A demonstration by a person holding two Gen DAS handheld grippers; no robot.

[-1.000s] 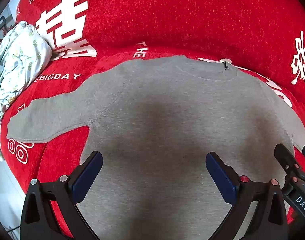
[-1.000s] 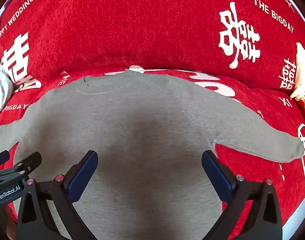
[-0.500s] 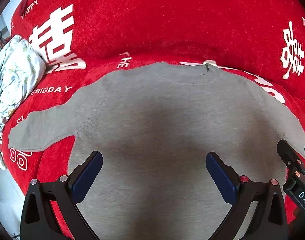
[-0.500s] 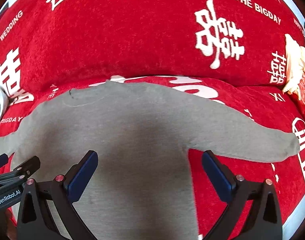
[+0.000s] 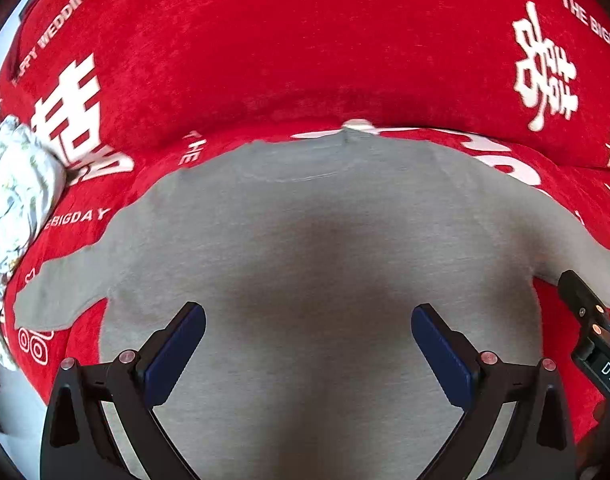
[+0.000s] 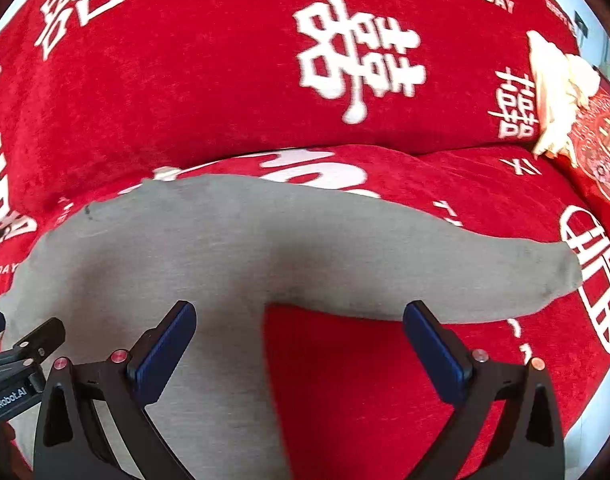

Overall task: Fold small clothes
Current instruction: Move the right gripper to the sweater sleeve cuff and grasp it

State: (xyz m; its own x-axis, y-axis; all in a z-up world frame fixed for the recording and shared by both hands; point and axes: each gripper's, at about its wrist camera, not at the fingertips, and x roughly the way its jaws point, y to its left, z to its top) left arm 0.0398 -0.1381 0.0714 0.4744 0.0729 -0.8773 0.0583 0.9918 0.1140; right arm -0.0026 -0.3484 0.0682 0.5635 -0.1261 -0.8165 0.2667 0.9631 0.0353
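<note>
A grey long-sleeved top (image 5: pixel 313 248) lies flat on a red sofa seat, neckline toward the backrest, both sleeves spread out. My left gripper (image 5: pixel 308 350) is open and empty above the middle of the body. My right gripper (image 6: pixel 300 346) is open and empty above the top's (image 6: pixel 209 248) right side, near the armpit, with the right sleeve (image 6: pixel 485 280) stretching to the right. The right gripper's tip shows at the right edge of the left wrist view (image 5: pixel 585 312); the left one's shows at the left edge of the right wrist view (image 6: pixel 33 344).
The red cover (image 5: pixel 305 40) with white lettering drapes the sofa seat and backrest. A crumpled white floral cloth (image 5: pixel 13 200) lies at the left end. A cream cloth (image 6: pixel 557 92) and a red patterned cushion (image 6: pixel 601 148) sit at the right end.
Both grippers have shifted to the right over the top. The right one now hangs over its right side edge and armpit. Both stay open.
</note>
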